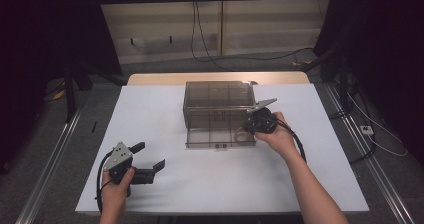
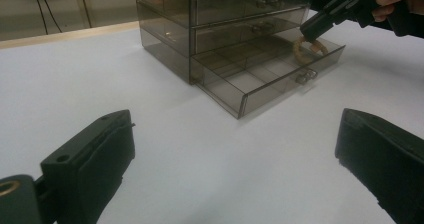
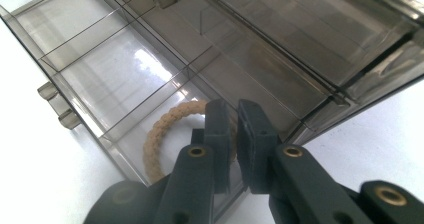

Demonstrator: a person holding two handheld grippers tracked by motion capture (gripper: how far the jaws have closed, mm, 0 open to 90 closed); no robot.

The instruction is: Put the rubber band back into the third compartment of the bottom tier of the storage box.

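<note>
- My right fingers (image 3: 232, 129) point down into the open bottom drawer (image 3: 95, 91) of the smoked clear organiser (image 1: 217, 101), at the drawer's right end compartment.
- They stand almost shut, with only a narrow slit between the two pads, and I see nothing pinched in that slit.
- The ring (image 3: 165, 131), a tan braided loop, lies flat on the drawer floor in that same compartment, just under and to the left of my right fingers.
- My left-hand pad covers part of the ring's far arc; whether it touches the ring I cannot tell.
- In the left gripper view, the right fingers (image 2: 312, 29) tip down right above the ring (image 2: 311, 51), which sits near the drawer's front right corner.
- The drawer's small handle (image 3: 55, 106) sticks out on the front wall, well to the left of my right fingers.
- My left fingers (image 1: 149, 156) rest low over the counter (image 1: 210, 179), well apart from the organiser, near the front left.
- They are spread wide and hold nothing; bare white counter shows between the two pads (image 2: 95, 164).
- From them, the organiser (image 2: 225, 19) stands ahead and a bit to the right, drawer (image 2: 265, 74) pulled out toward me.
</note>
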